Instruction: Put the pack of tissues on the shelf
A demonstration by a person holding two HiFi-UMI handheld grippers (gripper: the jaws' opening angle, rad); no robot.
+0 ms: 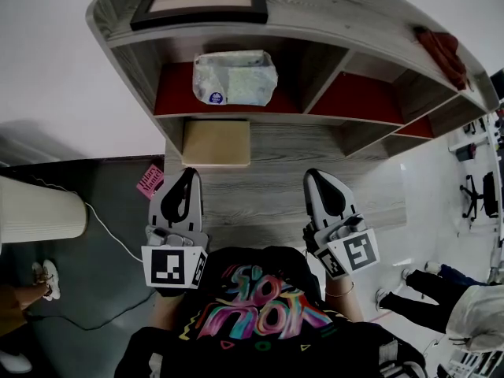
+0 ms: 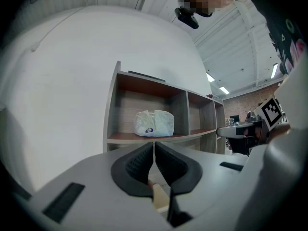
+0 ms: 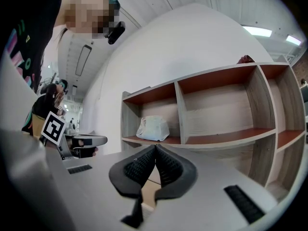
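Note:
The white pack of tissues (image 1: 235, 77) lies in the left compartment of the wooden shelf (image 1: 370, 120), on its red-brown board. It also shows in the left gripper view as the tissue pack (image 2: 154, 123) and in the right gripper view as the tissue pack (image 3: 153, 128). My left gripper (image 1: 189, 175) and right gripper (image 1: 312, 176) hover side by side over the grey wood tabletop (image 1: 276, 195), well short of the shelf. Both point level at the shelf. Each one's jaws are shut with nothing between them, as seen at the left gripper (image 2: 154, 146) and the right gripper (image 3: 155, 149).
A black picture frame (image 1: 201, 1) lies on the shelf top, and a dark red cloth (image 1: 442, 52) sits at its right end. A light wooden board (image 1: 216, 142) lies below the tissue compartment. A white lamp shade (image 1: 39, 209) and a pink card (image 1: 150, 181) are at left. The other compartments hold nothing.

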